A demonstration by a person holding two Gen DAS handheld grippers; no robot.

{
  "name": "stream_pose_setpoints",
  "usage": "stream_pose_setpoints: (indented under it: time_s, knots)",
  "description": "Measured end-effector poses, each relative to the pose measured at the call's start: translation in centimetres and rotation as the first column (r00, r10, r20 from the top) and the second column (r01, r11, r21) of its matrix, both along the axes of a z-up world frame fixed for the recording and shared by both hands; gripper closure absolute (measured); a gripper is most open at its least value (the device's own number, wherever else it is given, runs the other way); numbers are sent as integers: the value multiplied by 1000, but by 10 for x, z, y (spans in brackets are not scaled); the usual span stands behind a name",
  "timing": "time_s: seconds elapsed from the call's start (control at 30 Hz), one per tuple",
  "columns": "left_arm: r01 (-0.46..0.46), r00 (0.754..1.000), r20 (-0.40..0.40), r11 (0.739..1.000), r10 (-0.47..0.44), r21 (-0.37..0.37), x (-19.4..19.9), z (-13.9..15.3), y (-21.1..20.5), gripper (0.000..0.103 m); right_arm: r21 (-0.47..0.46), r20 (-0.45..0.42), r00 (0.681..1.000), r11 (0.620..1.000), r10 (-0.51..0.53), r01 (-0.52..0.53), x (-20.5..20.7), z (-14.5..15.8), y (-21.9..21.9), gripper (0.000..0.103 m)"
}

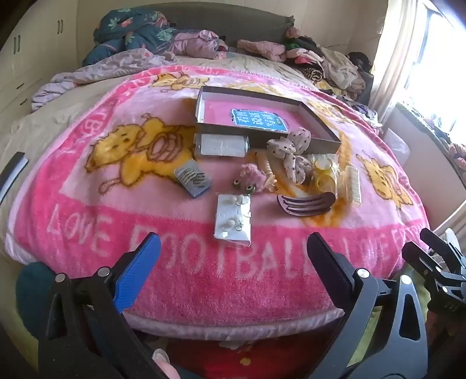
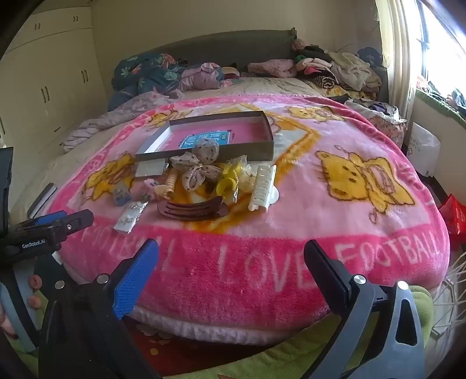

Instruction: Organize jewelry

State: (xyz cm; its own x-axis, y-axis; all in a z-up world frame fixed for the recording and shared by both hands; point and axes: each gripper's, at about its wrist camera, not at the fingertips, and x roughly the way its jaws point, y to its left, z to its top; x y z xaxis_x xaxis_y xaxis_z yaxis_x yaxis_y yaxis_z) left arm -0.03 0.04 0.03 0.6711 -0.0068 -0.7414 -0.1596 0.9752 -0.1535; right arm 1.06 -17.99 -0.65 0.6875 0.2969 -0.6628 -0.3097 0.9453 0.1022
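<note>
Both grippers are held wide apart and empty over the near edge of a pink blanket (image 1: 87,210): the left gripper (image 1: 233,256) and the right gripper (image 2: 230,262). Jewelry is scattered mid-blanket: an earring card (image 1: 233,218) at left, a brown hair claw (image 1: 305,204), a white clip (image 2: 262,186) at right. Behind them an open box (image 1: 320,122) is partly hidden by a spotted scrunchie (image 1: 288,154).

Both wrist cams low at near edge of bed, facing far toward headboard (image 1: 233,26). Left cam sits left, right cam right, each well back from the items. Shared: pink blanket (image 1: 87,210), open box (image 1: 262,119) (image 2: 221,137), hair clips cluster, piled clothes at far end.
</note>
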Motion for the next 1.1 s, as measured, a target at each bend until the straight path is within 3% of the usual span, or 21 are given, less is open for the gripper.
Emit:
stream_pose_setpoints:
  time_s: [0.23, 1.1]
  knots:
    - [2, 1000, 4, 1000, -2, 17, 0, 11, -7, 9, -3, -4, 1000, 1000, 9, -9, -3, 5, 3, 4]
    - [12, 999, 32, 1000, -12, 2, -5, 10, -4, 9, 2, 17, 1000, 1000, 11, -11, -6, 8, 5, 4]
